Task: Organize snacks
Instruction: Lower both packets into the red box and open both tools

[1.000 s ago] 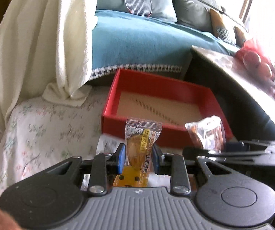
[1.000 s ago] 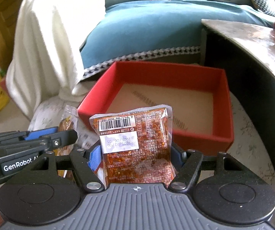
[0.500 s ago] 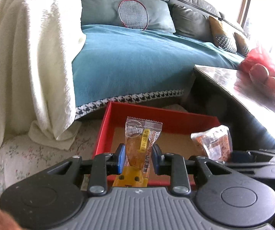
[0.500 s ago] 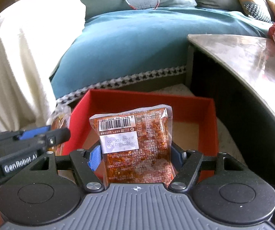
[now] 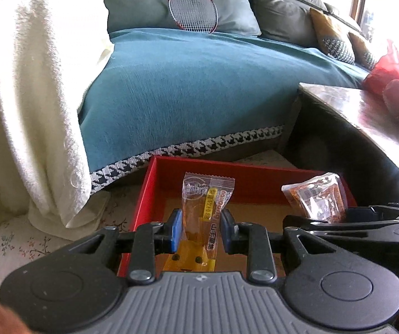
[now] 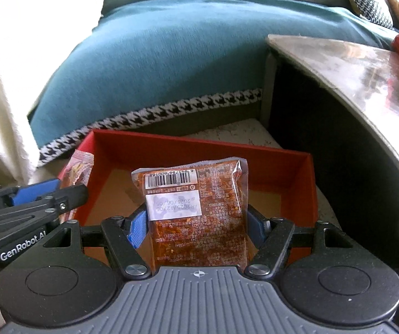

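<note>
1. left gripper: jaws clamped on a narrow clear-wrapped orange snack with a yellow label strip, held upright, top seal above the blue pads.
2. right gripper: jaws set wide and pressed against both side edges of a flat transparent pouch of red-brown spicy snack with a barcode and white date sticker, held upright, printing upside down.
3. both snacks held over the near part of a shallow red cardboard box with a tan floor; from the pictures, not clear whether either touches the floor of it.
4. red box resting on a floral-patterned cushioned seat, just in front of a sofa draped in a teal cover with a black-and-white houndstooth hem.
5. to the left, a cream knitted blanket hanging down; at the back, a red-framed badminton racket leaning on a grey-green cushion.
6. to the right, a glossy stone tabletop on a dark base, with a red plastic bag at its far edge.
</note>
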The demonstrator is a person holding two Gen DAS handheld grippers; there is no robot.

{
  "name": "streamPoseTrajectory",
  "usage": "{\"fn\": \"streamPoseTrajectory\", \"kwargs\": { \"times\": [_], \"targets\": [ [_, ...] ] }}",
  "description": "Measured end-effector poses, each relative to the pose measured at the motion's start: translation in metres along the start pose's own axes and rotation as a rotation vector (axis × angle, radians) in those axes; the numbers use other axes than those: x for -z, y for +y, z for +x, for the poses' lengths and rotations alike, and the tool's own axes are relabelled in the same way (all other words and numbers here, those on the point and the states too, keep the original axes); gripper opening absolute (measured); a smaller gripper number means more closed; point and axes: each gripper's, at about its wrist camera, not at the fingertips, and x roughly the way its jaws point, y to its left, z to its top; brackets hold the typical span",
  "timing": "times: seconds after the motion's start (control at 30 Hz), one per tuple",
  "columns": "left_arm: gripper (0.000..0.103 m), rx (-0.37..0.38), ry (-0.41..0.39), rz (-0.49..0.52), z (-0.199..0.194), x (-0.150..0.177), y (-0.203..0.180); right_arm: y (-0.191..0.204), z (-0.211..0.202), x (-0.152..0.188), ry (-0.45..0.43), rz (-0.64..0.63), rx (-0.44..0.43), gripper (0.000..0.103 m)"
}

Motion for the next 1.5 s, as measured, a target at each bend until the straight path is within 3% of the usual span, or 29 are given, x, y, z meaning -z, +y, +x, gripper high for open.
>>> {"fn": "streamPoseTrajectory", "kwargs": {
  "times": [0.53,0.77,1.1,1.5],
  "targets": [
    [0.022,-0.036,0.071,0.031,0.040,0.007,-0.001,-0.011,0.046,0.010,0.088,-0.010,0.063,0.075],
    [0.023,-0.038,0.122,0.033,0.052,0.012,0.002,-0.005,0.061,0.013,0.117,-0.029,0.074,0.081],
    [0.032,-0.058,0.122,0.029,0.049,0.007,0.005,0.001,0.055,0.014,0.079,-0.053,0.108,0.083],
    [0.036,-0.043,0.100,0.017,0.035,0.002,0.003,0.002,0.032,0.018,0.022,-0.077,0.133,0.086]
  ]
}}
